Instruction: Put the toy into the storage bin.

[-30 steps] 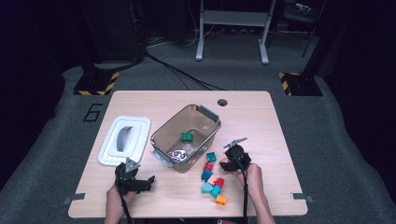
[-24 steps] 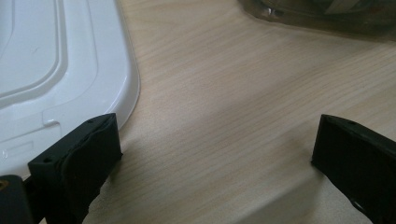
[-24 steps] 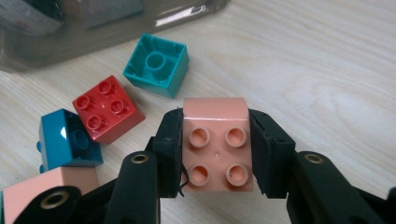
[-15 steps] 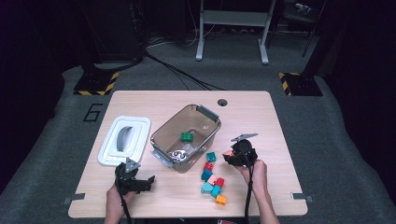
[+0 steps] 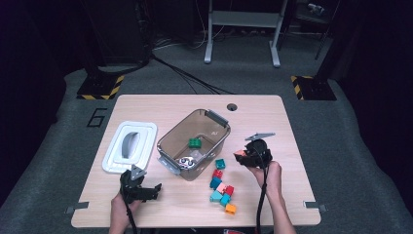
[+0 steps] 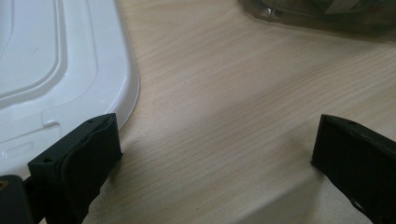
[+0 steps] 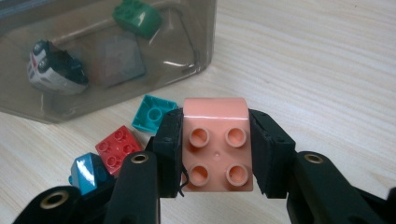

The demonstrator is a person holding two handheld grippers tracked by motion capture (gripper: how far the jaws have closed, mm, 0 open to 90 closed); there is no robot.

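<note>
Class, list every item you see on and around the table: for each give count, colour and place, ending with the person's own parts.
Table: one, light wood, centre.
Bin: one, clear brown, mid-table.
Green brick: one, inside the bin.
Toy car: one, white and black, inside the bin.
Lid: one, white, left of the bin.
Loose bricks: several, teal, red, pink, orange, right of the bin's near end.
Pink brick: one, in the right gripper's jaws.
Left gripper: black, open, near the lid.
Right gripper: black, above the table.
</note>
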